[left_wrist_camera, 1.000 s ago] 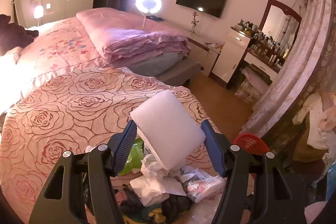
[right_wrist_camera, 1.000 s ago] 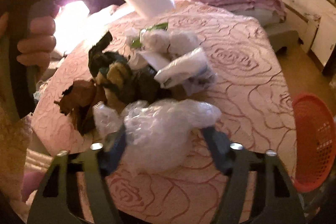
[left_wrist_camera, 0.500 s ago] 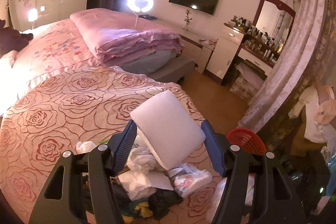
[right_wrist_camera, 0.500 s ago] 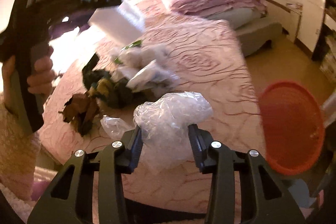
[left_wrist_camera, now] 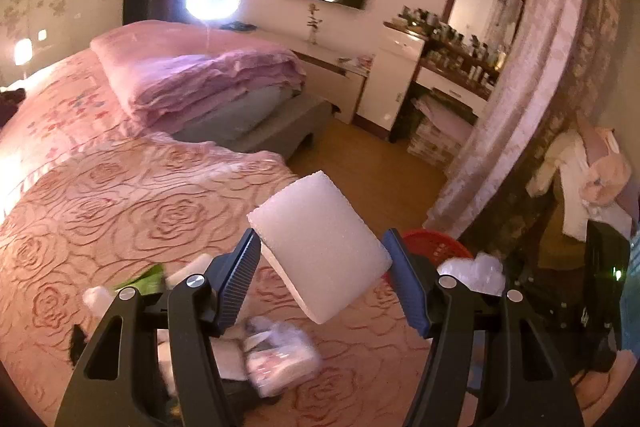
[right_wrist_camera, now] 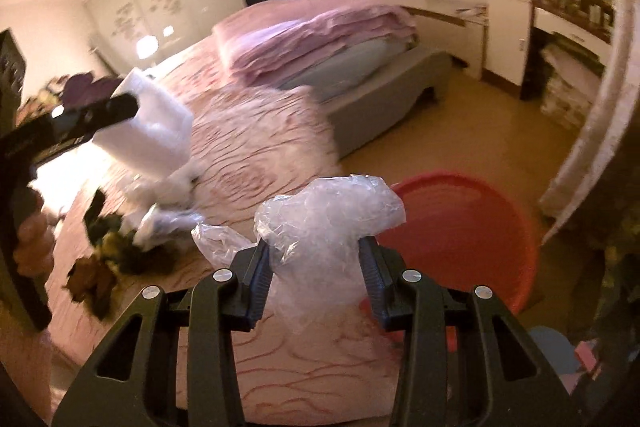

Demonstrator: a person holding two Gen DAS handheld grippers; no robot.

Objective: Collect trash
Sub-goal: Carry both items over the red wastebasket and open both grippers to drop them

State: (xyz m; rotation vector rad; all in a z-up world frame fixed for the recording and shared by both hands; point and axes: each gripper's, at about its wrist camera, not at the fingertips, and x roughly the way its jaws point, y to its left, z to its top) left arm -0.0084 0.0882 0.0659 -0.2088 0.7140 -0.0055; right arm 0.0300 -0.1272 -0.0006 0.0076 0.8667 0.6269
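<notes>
The bed [right_wrist_camera: 256, 131] is big and pink, and the trash is piled near its foot corner because that is where it was left for me to pick up. I stand by that corner so both my claws can reach it.

The red basket [right_wrist_camera: 460, 227] sits on the floor just past the bed's foot edge. I think it is there so I can drop trash in without walking far.

My left claw [left_wrist_camera: 322, 267] is clenched on a white foam block [left_wrist_camera: 320, 247]. The block is wide, so the jaws stand wide too, one pad on each side. I hold it up over the bed's foot edge, tipped toward the basket.

My right claw [right_wrist_camera: 316, 263] is squeezed tight on a clear bag [right_wrist_camera: 328, 219]. The bag is soft and crumpled, so the jaws pinch it low and the puffy top sticks out. It hangs over the edge, close to the basket.

The pile [right_wrist_camera: 120, 239] of leaves, tissues and wrappers lies back on the bed. That is not picked up yet.
</notes>
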